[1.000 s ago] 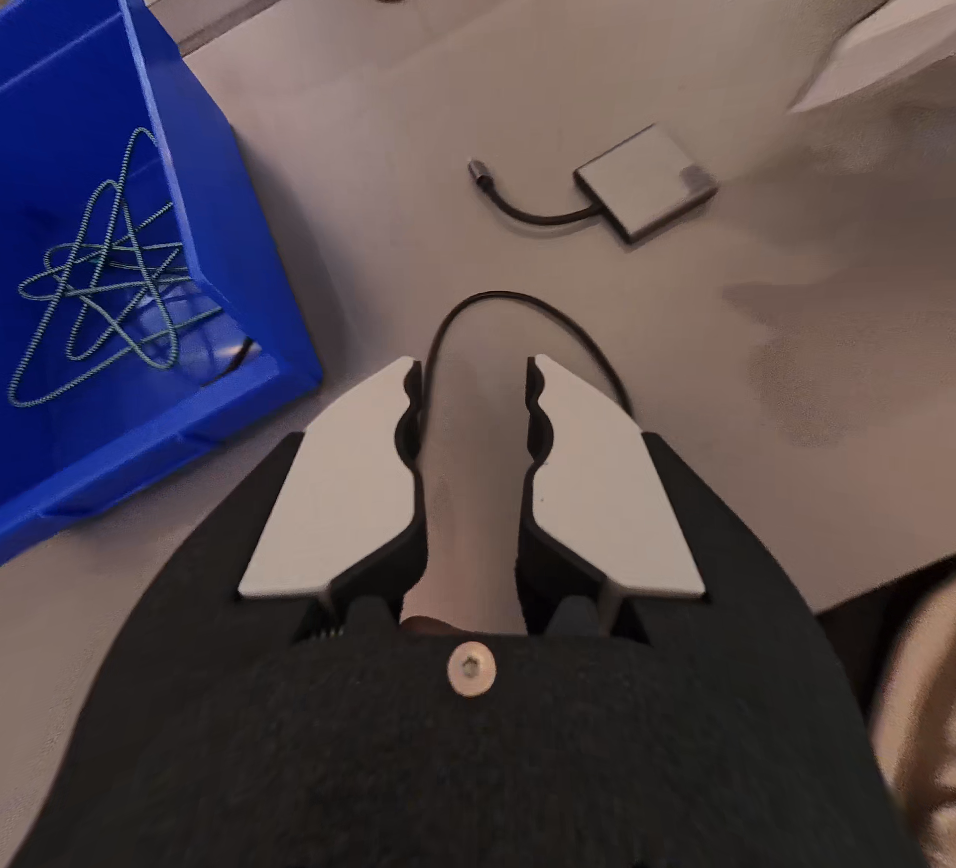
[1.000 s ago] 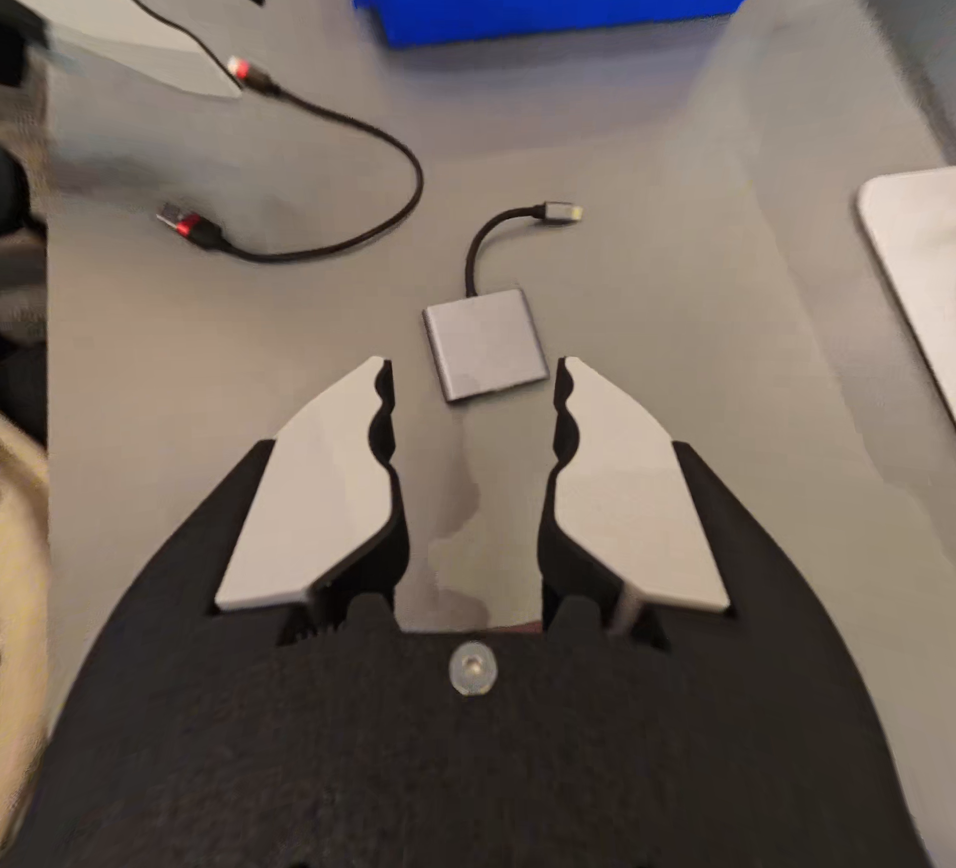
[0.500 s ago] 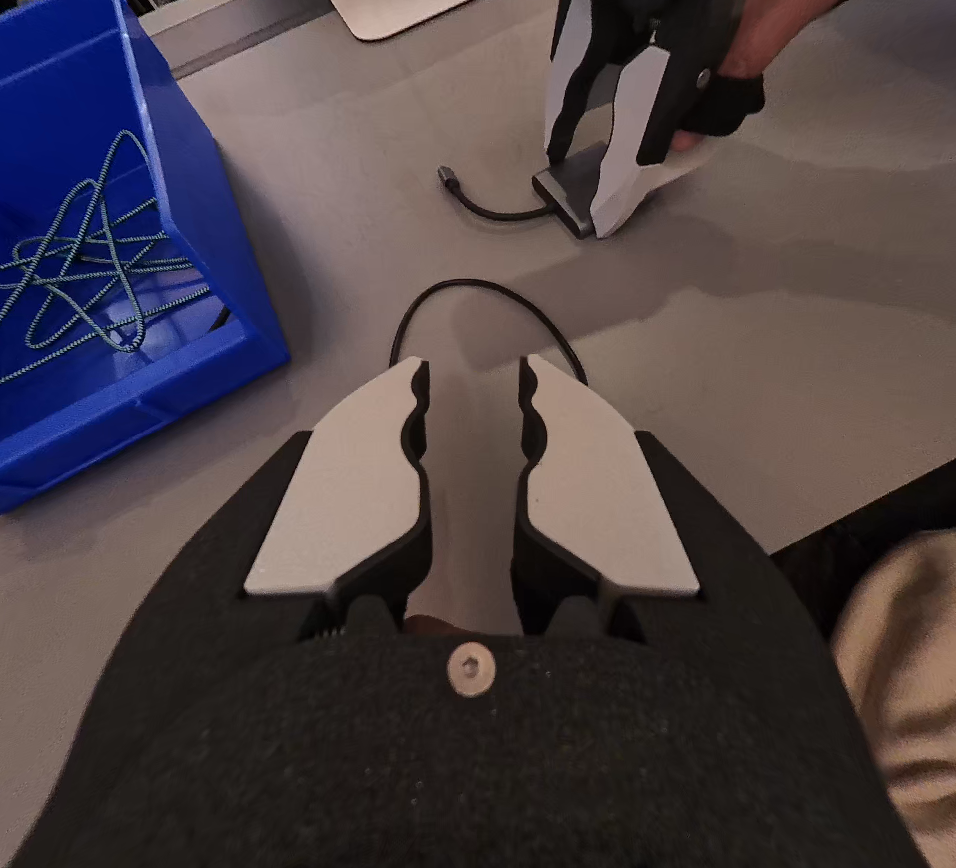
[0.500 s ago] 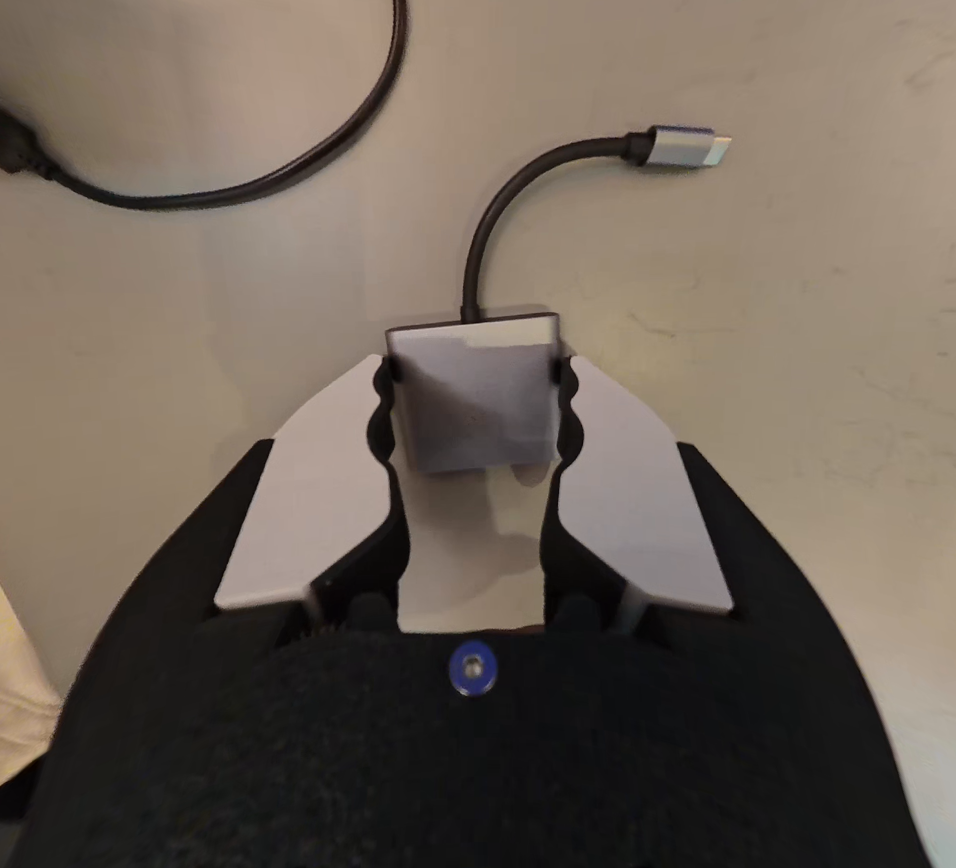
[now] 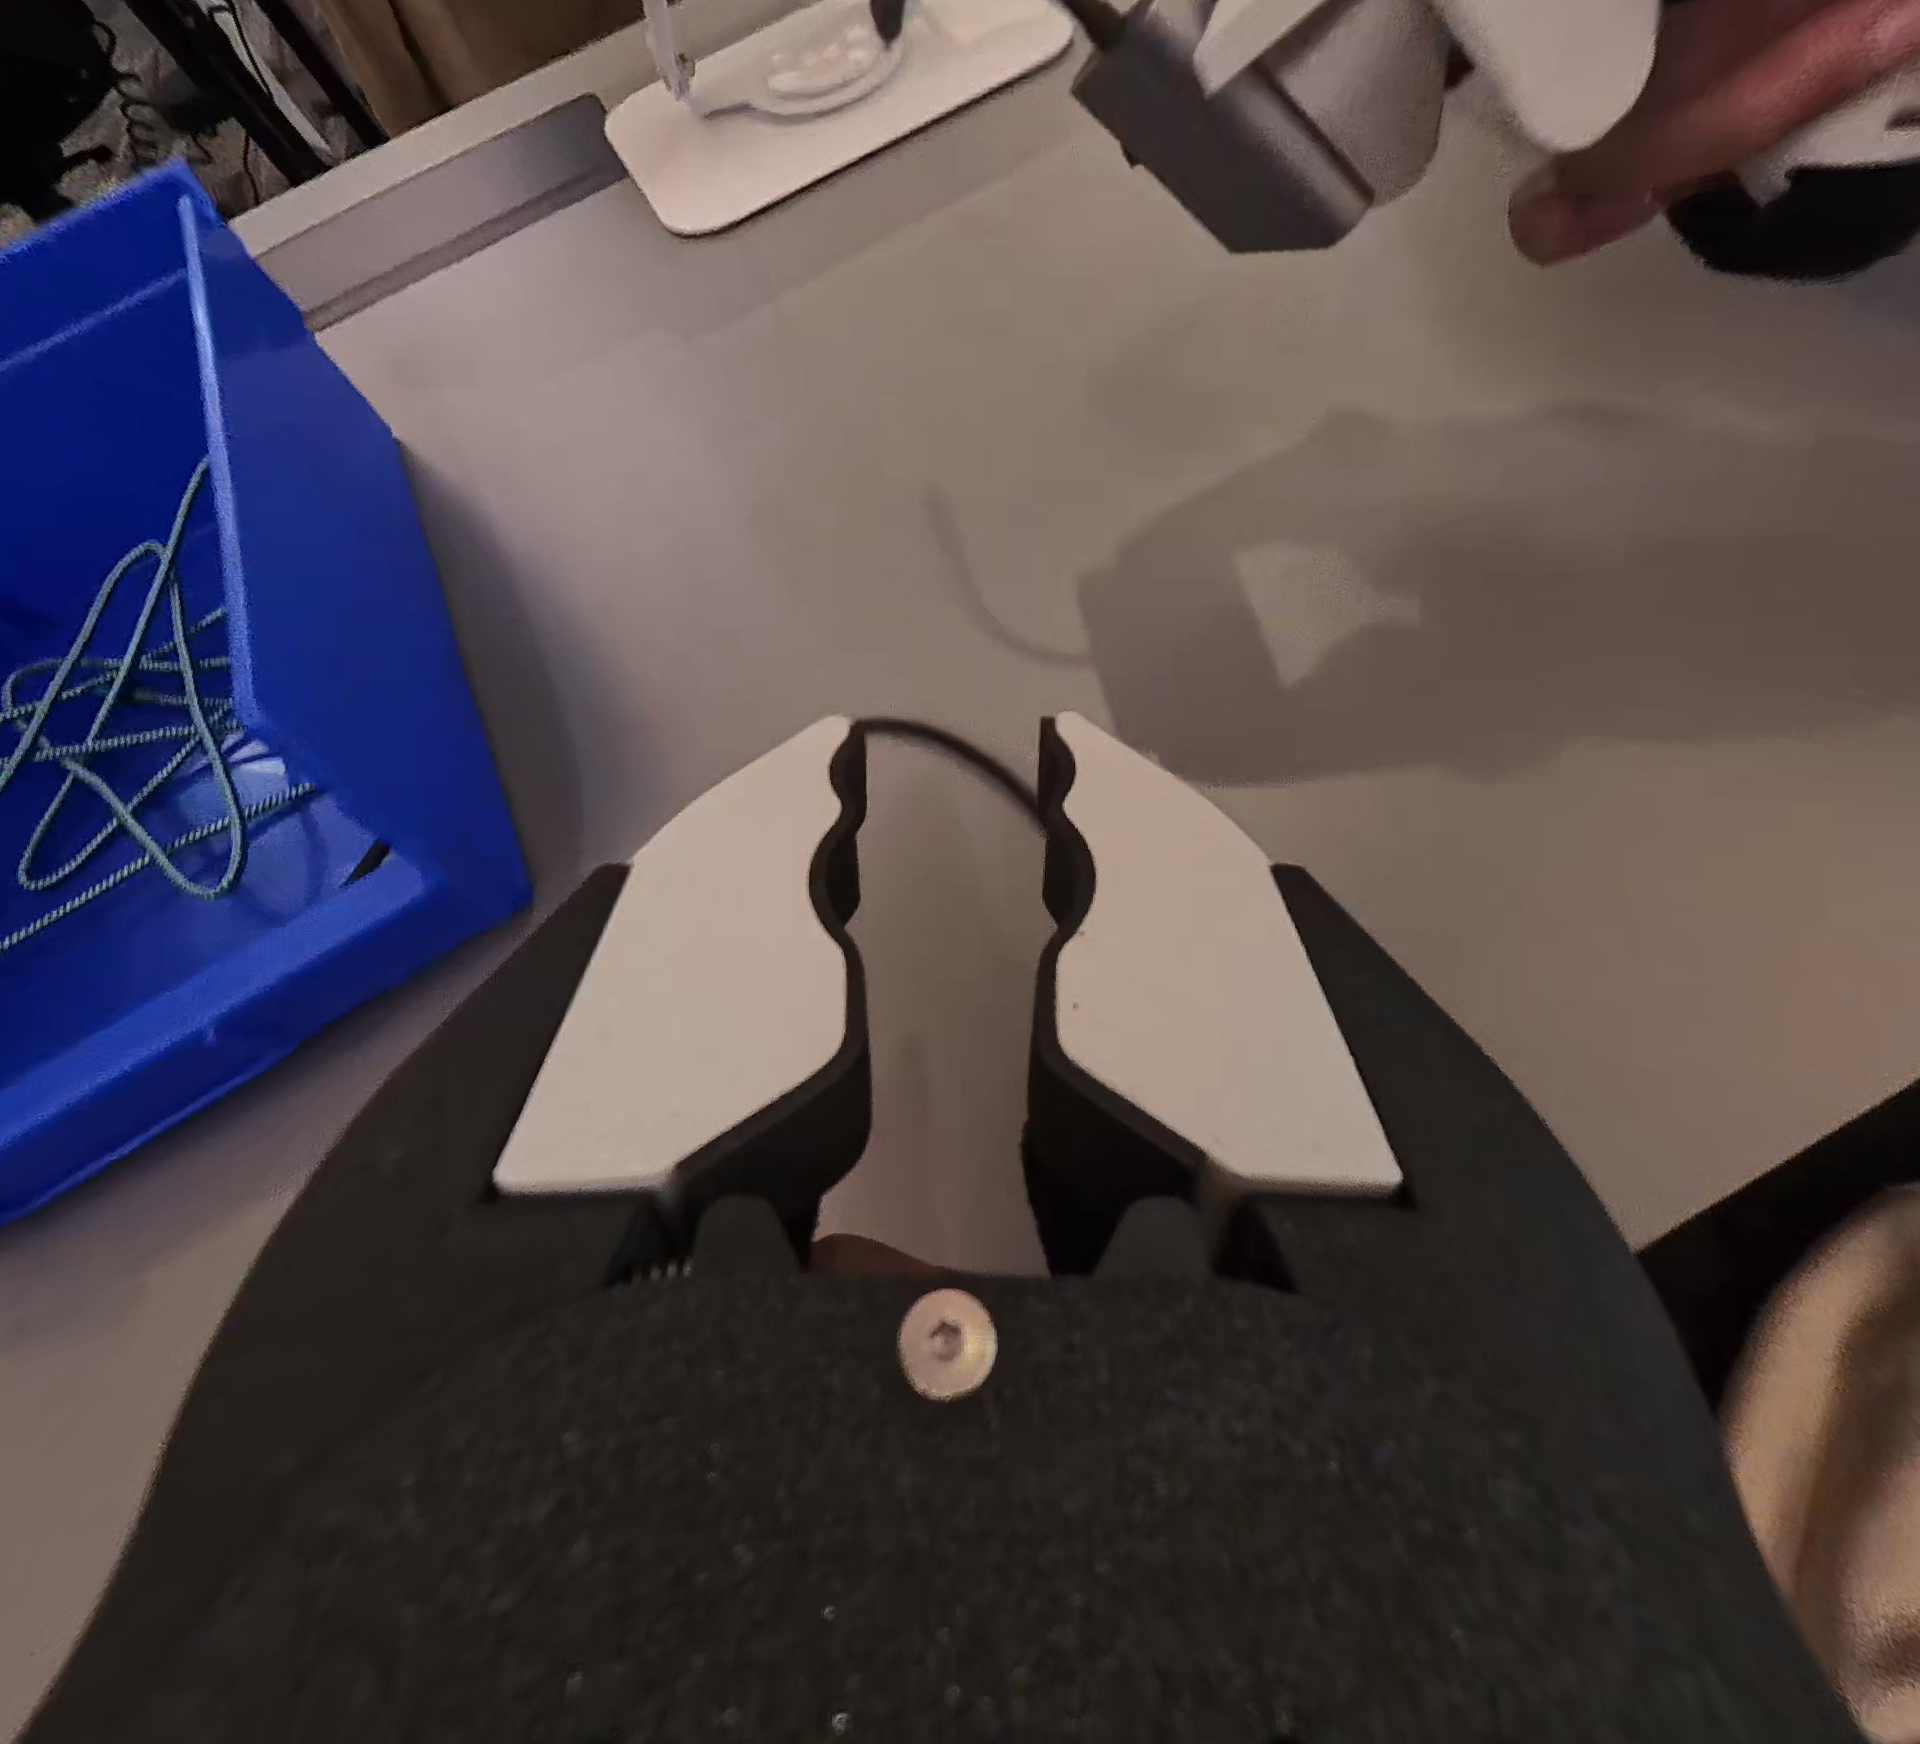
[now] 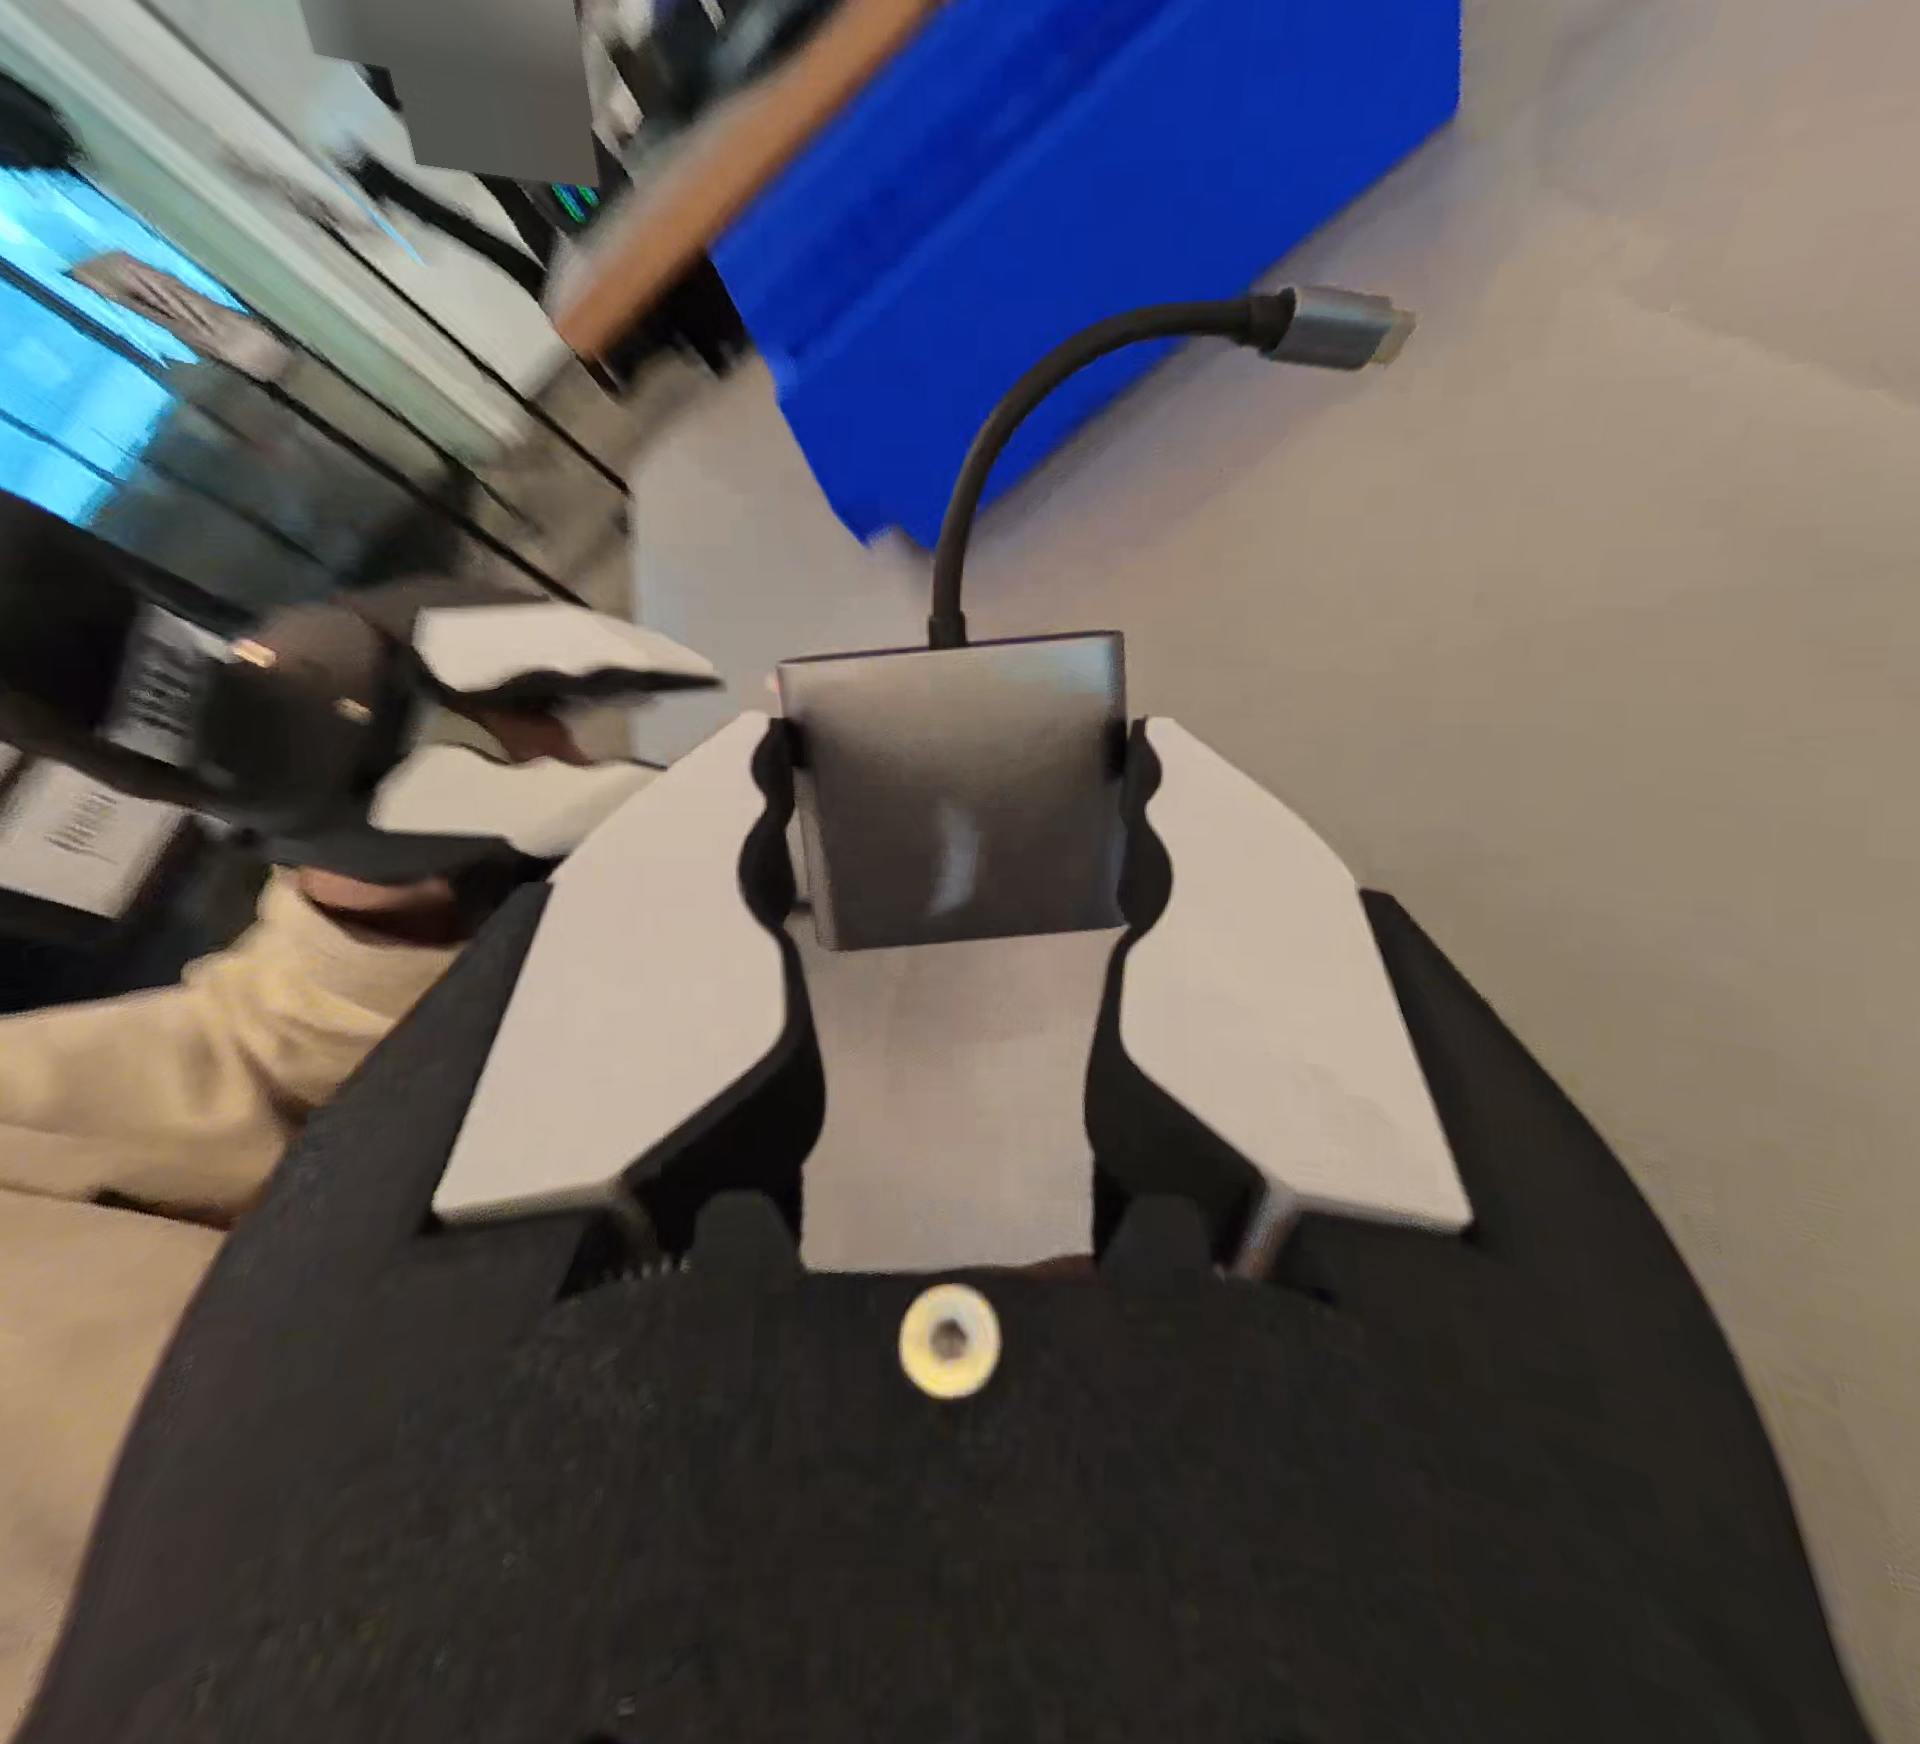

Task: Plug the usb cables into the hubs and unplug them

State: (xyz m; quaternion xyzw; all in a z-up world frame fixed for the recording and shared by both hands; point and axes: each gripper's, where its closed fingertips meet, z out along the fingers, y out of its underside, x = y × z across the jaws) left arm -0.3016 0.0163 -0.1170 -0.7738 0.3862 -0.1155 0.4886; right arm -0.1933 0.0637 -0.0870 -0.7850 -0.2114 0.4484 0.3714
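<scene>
1. The left tongs (image 5: 948,738) were held just above the grey surface (image 5: 727,468) with their jaws apart and nothing gripped; a thin black cable (image 5: 961,752) was seen lying on the surface across the gap at the fingertips, untouched by the pads as far as could be told.
2. The right tongs (image 6: 951,738) were clenched on a grey hub (image 6: 961,801), both pads being pressed against its two side edges.
3. The hub was held clear of the surface, and its short black lead (image 6: 997,437) was curved upward and ended in a free grey plug (image 6: 1340,328).
4. In the left wrist view the same hub (image 5: 1226,125) was seen raised at the upper right, gripped by the right tongs in a person's hand (image 5: 1714,63).
5. A blue bin (image 5: 343,759) was placed on the surface to the left, with a teal braided cable (image 5: 125,718) coiled inside it.
6. A white stand base (image 5: 831,94) was set farther back on the surface.
</scene>
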